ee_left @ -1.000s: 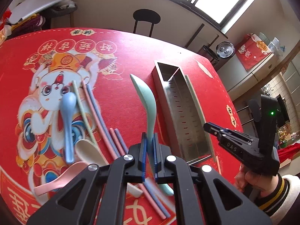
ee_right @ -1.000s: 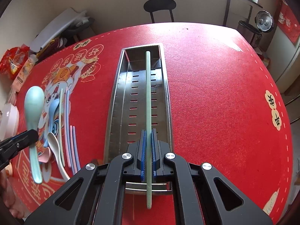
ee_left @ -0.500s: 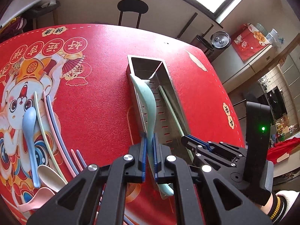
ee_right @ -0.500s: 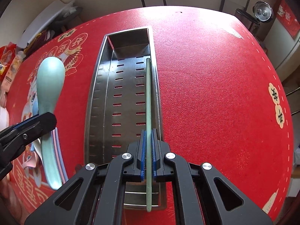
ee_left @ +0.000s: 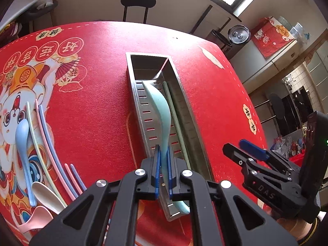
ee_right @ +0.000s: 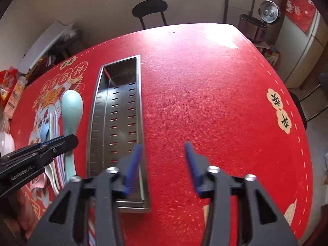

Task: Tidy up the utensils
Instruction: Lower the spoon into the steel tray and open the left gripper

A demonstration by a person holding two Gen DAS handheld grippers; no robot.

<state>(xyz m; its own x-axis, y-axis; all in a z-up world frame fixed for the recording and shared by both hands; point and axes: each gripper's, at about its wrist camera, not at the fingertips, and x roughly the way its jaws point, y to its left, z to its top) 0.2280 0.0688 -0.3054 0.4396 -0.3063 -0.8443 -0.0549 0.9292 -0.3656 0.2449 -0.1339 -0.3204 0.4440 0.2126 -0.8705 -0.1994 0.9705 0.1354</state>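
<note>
My left gripper (ee_left: 163, 165) is shut on the handle of a teal spoon (ee_left: 161, 110) and holds it over the long steel tray (ee_left: 136, 94). A pale green chopstick (ee_left: 174, 112) lies inside the tray along its right side. My right gripper (ee_right: 163, 162) is open and empty, just right of the tray's (ee_right: 141, 94) near end. In the right wrist view the teal spoon (ee_right: 71, 106) shows left of the tray in the left gripper (ee_right: 59, 143).
Several loose utensils lie on the red tablecloth left of the tray: a blue spoon (ee_left: 23, 143), a cream spoon (ee_left: 46, 194), a pink spoon (ee_left: 37, 218) and coloured chopsticks (ee_left: 44, 135). A black chair (ee_left: 137, 2) stands beyond the table's far edge.
My right gripper has let go of the green chopstick, opened and shifted right of the tray. My left gripper has carried the teal spoon rightward over the tray.
</note>
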